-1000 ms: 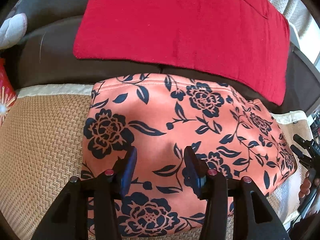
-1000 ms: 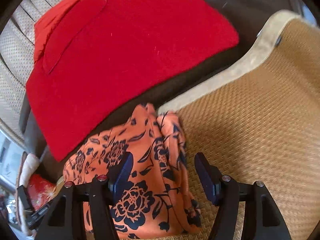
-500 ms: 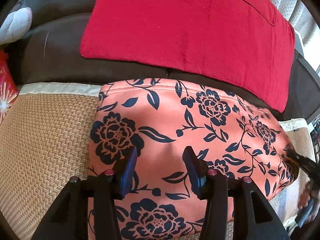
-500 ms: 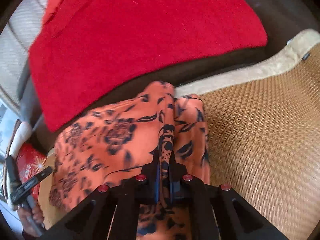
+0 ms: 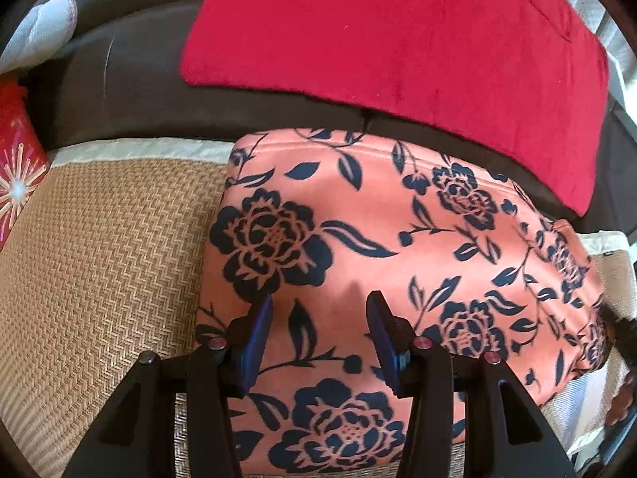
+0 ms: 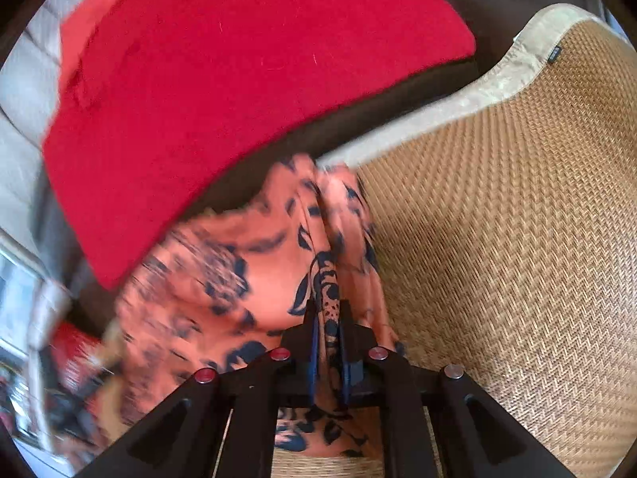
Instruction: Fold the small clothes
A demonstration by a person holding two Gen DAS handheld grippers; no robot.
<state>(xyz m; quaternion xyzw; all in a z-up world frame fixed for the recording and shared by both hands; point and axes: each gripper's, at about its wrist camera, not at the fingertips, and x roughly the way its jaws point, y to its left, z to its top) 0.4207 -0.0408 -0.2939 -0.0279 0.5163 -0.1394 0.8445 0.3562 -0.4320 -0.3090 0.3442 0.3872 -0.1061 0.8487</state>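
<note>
An orange garment with dark blue flowers lies on a woven straw mat. My left gripper is open and hovers over the garment's near middle, holding nothing. My right gripper is shut on a bunched fold of the same garment at its right edge and lifts it off the mat. The cloth under the raised fold is hidden, and the left part of the right wrist view is blurred.
A red cloth lies on the dark brown sofa behind the mat; it also shows in the right wrist view. A red box with a starburst stands at the left. A grey-white cushion is at the far left.
My right gripper closed on the garment's right edge and has pulled the fold up and leftward. My left gripper stayed open and shifted slightly left over the garment.
</note>
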